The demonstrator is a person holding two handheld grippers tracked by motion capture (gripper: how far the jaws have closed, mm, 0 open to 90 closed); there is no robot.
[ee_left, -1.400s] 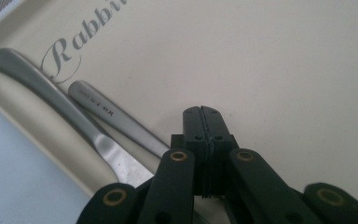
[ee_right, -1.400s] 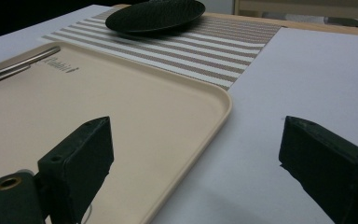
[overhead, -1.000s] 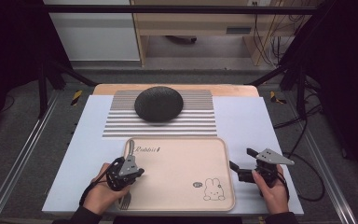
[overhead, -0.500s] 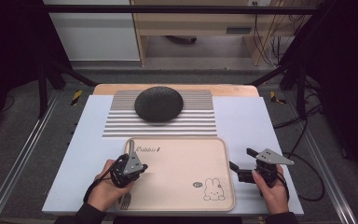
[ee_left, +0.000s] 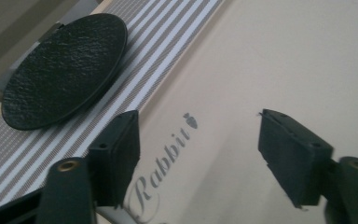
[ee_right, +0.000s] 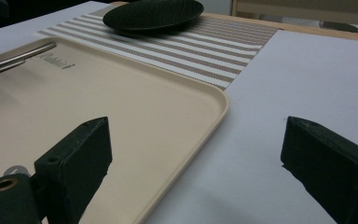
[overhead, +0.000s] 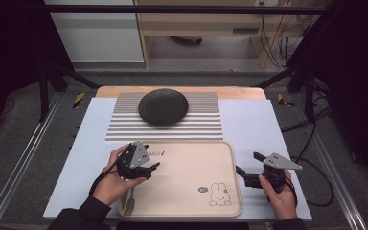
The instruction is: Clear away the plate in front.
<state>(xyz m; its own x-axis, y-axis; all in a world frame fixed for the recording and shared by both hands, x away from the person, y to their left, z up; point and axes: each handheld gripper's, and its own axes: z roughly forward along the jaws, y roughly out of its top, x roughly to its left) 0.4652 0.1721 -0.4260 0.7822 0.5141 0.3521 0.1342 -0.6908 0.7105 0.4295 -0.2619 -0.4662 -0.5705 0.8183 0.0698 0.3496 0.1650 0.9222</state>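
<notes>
while the left gripper (overhead: 149, 168) fingers gape, the fork (overhead: 130, 203) lies just behind them.

We wear dark sleeves that reach to the wrists. Each of our hands carries a black two-jaw tool: the left gripper (overhead: 149, 168) and the right gripper (overhead: 243, 173) both have a grey three-cornered plate on top and a thin black cable looping off behind. Up close, our jaws are matte black blocks with small screw holes, mounted beside brass-ringed pivots
</notes>
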